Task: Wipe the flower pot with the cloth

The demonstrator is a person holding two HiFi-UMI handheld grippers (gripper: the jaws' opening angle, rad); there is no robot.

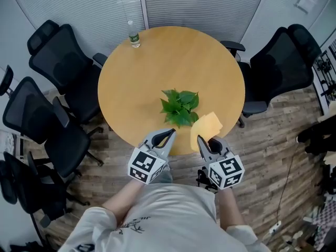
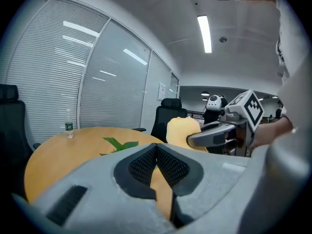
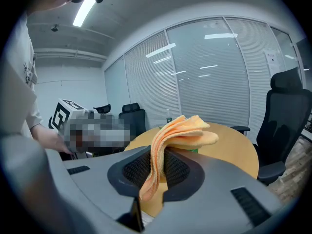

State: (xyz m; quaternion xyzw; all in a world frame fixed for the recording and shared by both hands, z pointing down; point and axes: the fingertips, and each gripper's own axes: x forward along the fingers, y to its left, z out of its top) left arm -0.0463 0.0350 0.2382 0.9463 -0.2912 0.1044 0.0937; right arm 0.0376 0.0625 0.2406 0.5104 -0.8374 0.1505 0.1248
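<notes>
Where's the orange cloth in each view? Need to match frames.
Head view: orange cloth below centre, right of the plant.
Left gripper view: right of centre, beyond the jaws.
Right gripper view: centre, pinched between the jaws.
Shared landmark: water bottle on the table.

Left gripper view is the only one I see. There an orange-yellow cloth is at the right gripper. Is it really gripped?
Observer: Yes. The right gripper view shows the right gripper shut on the folded orange-yellow cloth, pinched between its black ribbed pads.
Operator: I see green leaves only. Is the pot visible?
Observer: No. In the head view the green leafy plant covers its pot from above; it stands near the person's edge of the round wooden table.
</notes>
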